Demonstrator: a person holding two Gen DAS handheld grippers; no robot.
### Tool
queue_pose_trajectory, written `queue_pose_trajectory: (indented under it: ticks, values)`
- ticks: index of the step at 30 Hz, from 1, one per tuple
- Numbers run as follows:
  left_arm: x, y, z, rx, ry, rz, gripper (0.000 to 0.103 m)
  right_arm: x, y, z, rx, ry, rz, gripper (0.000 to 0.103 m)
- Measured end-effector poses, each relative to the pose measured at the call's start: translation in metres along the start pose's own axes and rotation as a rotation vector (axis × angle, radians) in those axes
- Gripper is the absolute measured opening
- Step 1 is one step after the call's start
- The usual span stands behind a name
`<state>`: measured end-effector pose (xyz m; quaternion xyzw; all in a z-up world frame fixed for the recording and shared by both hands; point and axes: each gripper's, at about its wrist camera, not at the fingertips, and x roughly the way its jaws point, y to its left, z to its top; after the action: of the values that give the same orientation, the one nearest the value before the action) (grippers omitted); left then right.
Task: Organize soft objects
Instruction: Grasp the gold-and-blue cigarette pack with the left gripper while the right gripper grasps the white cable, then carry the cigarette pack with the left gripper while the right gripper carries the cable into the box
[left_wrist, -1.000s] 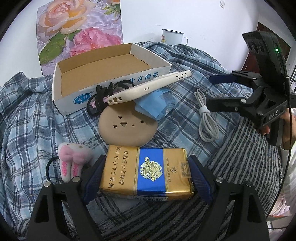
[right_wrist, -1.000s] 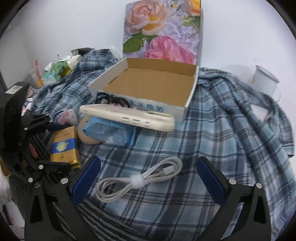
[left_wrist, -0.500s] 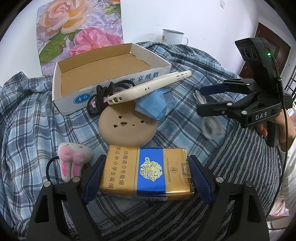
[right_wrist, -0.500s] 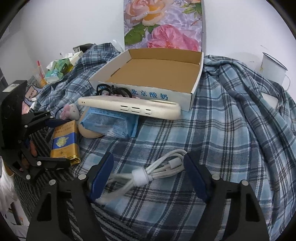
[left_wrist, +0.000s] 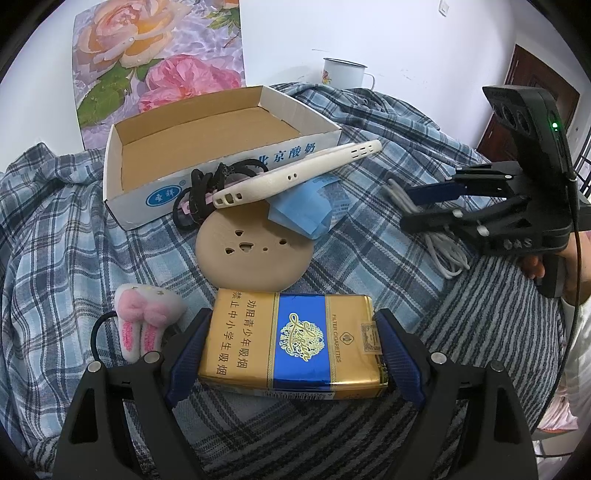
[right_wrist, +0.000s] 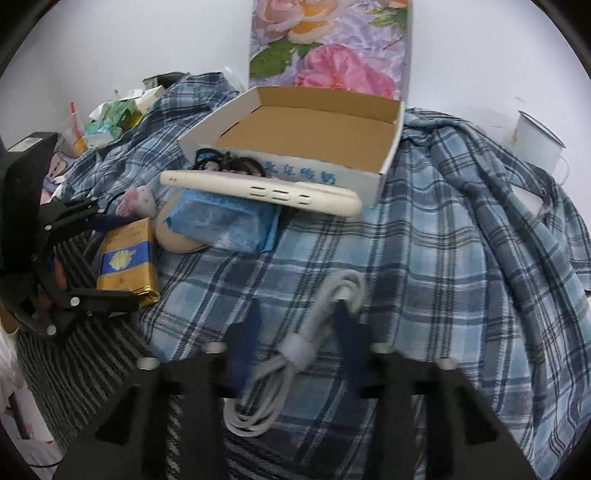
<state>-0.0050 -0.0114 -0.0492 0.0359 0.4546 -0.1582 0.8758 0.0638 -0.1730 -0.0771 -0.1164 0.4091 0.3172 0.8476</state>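
Observation:
A gold and blue cigarette pack (left_wrist: 295, 343) lies across the striped cloth, and my left gripper (left_wrist: 291, 321) is shut on its two short ends. The right wrist view shows that gripper (right_wrist: 122, 258) at the left with the pack (right_wrist: 125, 258) between its fingers. A coiled white cable (right_wrist: 299, 350) with a white band lies on the plaid cloth. My right gripper (right_wrist: 295, 325) straddles it with jaws closing; a gap remains on the left side of the cable. From the left wrist view the right gripper (left_wrist: 408, 208) stands over the cable (left_wrist: 443, 258).
An open cardboard box (left_wrist: 166, 192) stands at the back, empty inside. In front of it lie black hair ties (left_wrist: 199, 192), a cream case (left_wrist: 295, 173), a blue packet (left_wrist: 306, 206) and a tan disc (left_wrist: 255, 254). A pink plush hair tie (left_wrist: 144, 317) lies left of the pack. An enamel mug (left_wrist: 343, 74) stands far back.
My right gripper's jaws have narrowed from wide apart to close around the white cable, which has turned more upright between them. The left gripper and the pack have not moved.

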Motion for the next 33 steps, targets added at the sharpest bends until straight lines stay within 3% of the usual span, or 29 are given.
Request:
queue_pose_trajectory:
  ticks: [10,23,27,33]
  values:
    - [-0.001,0.000,0.000,-0.002,-0.002,-0.003,0.088,0.000,-0.004,-0.008,0.019,0.067,-0.003,0.031]
    - [-0.001,0.001,0.000,-0.008,-0.002,-0.010,0.088,0.006,0.004,-0.007,-0.027,0.060,-0.042,0.029]
    - [-0.001,0.002,0.001,-0.009,-0.001,-0.011,0.088,0.004,0.008,-0.010,-0.045,0.034,-0.079,0.019]
    - [-0.005,0.004,0.001,-0.024,-0.021,-0.053,0.088,-0.016,0.011,-0.009,-0.050,-0.070,-0.132,0.019]
